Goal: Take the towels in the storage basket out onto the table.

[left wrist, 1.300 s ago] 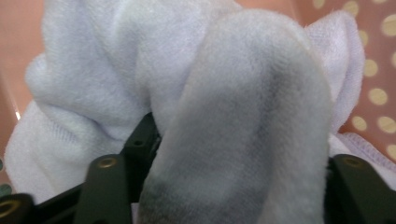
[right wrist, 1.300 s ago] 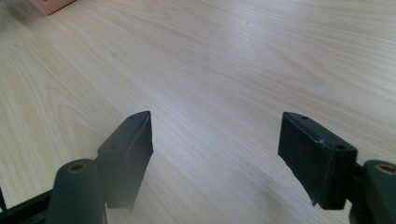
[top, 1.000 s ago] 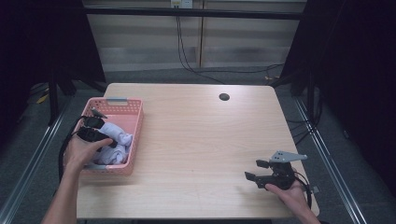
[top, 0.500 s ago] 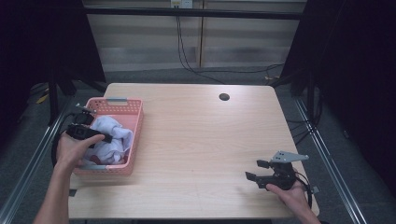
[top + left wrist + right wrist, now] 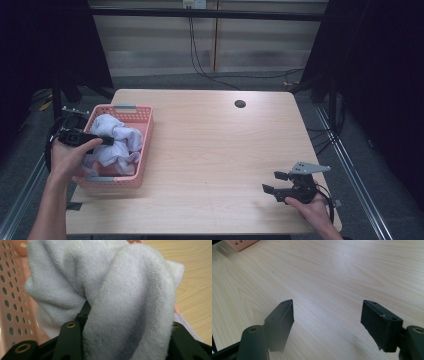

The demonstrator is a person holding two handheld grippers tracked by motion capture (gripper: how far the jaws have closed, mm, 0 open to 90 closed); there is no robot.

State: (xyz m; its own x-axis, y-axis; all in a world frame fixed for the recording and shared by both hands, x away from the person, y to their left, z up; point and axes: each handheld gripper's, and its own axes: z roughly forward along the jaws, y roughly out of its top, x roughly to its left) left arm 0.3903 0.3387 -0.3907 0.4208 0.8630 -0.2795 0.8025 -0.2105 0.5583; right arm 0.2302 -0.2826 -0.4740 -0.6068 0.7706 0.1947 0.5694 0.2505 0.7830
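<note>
Because its jaws are clenched on a fold of the white towel (image 5: 116, 142), the left gripper (image 5: 80, 136) sits at the basket's nine o'clock side. The towel is bunched inside the pink basket (image 5: 142, 145), at the worktop's (image 5: 215, 150) nine o'clock edge. The right gripper (image 5: 277, 184) waits at five o'clock, jaws spread, grasping nothing.

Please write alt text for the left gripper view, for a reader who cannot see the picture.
A white terry towel bulges close to the camera, a thick fold of it pinched between the black jaws of the left tongs at the bottom edge. To the left is the perforated wall of a pink basket; at the right, a strip of light wooden table.
</note>
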